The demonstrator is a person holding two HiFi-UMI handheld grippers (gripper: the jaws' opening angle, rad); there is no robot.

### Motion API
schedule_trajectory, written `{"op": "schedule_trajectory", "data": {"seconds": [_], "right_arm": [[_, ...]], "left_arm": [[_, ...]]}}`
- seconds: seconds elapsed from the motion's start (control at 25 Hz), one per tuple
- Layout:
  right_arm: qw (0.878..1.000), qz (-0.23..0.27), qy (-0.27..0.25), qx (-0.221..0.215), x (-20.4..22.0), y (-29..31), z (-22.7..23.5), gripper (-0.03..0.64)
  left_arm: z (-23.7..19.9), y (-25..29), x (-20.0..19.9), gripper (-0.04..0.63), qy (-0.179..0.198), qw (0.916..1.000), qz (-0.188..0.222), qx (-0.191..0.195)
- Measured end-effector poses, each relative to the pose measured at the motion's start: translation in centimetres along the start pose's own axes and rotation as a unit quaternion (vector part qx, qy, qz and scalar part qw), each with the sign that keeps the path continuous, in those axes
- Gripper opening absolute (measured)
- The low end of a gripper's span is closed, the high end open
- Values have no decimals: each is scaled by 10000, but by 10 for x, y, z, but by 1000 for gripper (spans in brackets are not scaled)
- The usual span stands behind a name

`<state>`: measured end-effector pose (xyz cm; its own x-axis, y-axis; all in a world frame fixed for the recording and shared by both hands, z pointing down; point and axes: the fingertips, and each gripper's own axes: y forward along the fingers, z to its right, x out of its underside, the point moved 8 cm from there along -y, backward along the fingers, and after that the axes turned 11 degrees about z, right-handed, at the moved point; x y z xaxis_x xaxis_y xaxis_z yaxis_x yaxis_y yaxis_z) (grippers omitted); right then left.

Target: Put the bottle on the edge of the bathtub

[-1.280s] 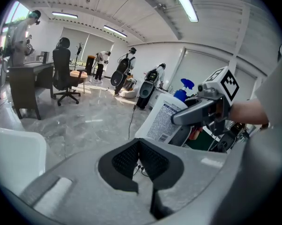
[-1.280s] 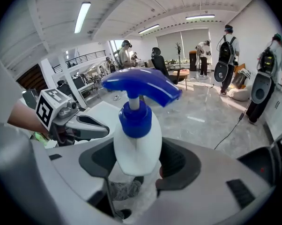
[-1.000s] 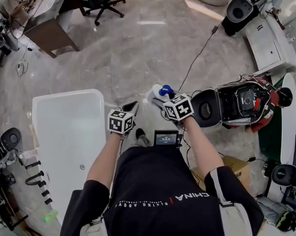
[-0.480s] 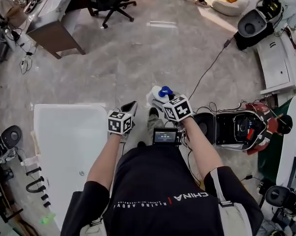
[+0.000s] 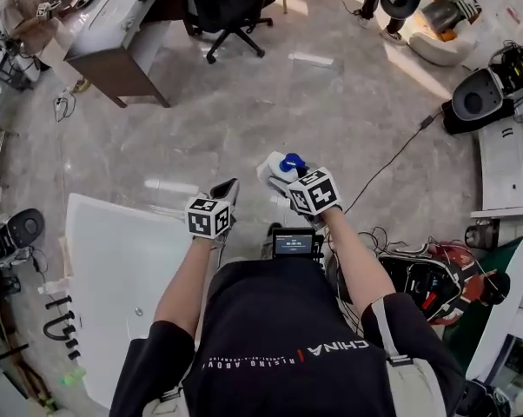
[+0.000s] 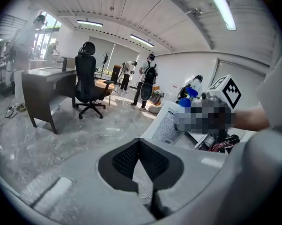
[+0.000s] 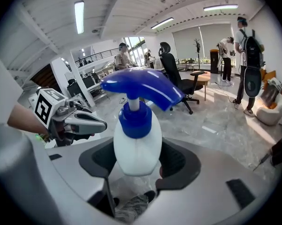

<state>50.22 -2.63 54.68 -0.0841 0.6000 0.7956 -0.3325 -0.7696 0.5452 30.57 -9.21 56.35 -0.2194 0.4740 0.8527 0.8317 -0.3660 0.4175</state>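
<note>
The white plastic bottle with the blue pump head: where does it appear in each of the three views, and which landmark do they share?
Head view: the white plastic bottle with the blue pump head is near centre, ahead of the marker cube on the right hand-held gripper.
Left gripper view: right of centre, label towards the camera.
Right gripper view: centre, clamped between the jaws.
Shared landmark: the black office chair.

Marble-floored workshop seen from above

A dark worktop (image 5: 114, 35) cluttered with gear stands at upper left, a black office chair (image 5: 227, 3) just beside it. A black cable (image 5: 392, 163) runs across the grey floor (image 5: 244, 120). A red scooter (image 5: 435, 278) lies opened up at lower right, below a white cabinet (image 5: 505, 165). People (image 6: 148, 78) stand across the room.
</note>
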Motion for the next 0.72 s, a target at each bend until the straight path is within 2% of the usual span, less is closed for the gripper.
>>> {"op": "schedule_trajectory", "data": {"seconds": [0.16, 0.36, 0.56, 0.72], "right_arm": [[9995, -90, -182, -243, -26, 29, 23, 267], [9965, -296, -481, -624, -57, 78, 32, 265], [9891, -430, -939, -1050, -104, 151, 31, 266], [9784, -575, -1398, -1408, -153, 215, 26, 267]], "left_arm": [[-23, 18, -18, 9, -63, 9995, 88, -297], [-63, 26, -28, 9, -374, 9961, 268, -753], [-123, 43, -48, 9, -615, 9904, 482, -1141], [-187, 47, -72, 9, -766, 9832, 662, -1522]]}}
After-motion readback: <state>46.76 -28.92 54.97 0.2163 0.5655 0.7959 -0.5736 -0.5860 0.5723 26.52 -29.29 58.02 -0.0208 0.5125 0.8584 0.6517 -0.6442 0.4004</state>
